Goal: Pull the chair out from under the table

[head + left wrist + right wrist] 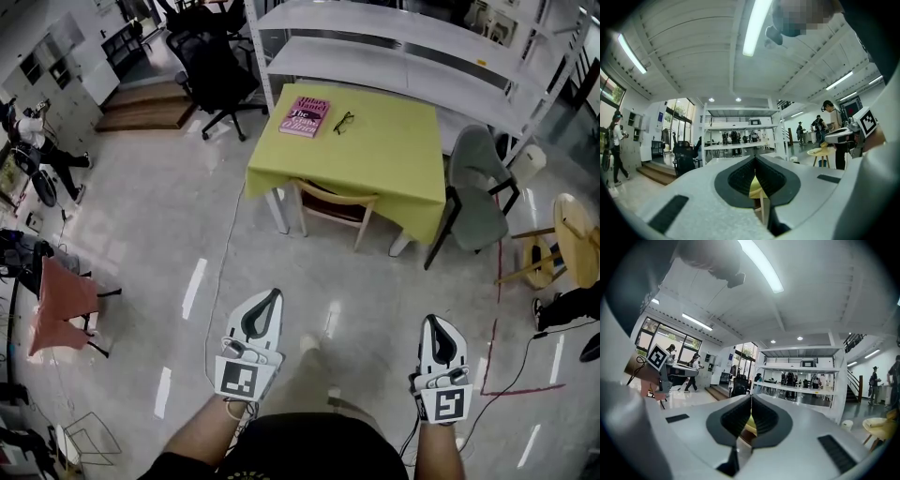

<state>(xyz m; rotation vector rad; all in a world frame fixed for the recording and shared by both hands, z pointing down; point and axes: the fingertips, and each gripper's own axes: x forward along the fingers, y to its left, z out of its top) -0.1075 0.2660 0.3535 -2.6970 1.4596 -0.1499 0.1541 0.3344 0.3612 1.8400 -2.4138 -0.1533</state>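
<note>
A wooden chair with a dark seat is tucked under the near side of a table with a yellow-green cloth. Only its backrest and legs show. My left gripper and right gripper are held level over the floor, well short of the chair, both shut and empty. In the left gripper view the shut jaws hide all but a sliver of the yellow cloth and a chair leg. The right gripper view shows the same sliver of cloth between its closed jaws.
A pink book and glasses lie on the table. A grey chair stands at its right, a black office chair behind left, white shelving behind. A round wooden stool is far right, an orange chair left. Cables run across the floor.
</note>
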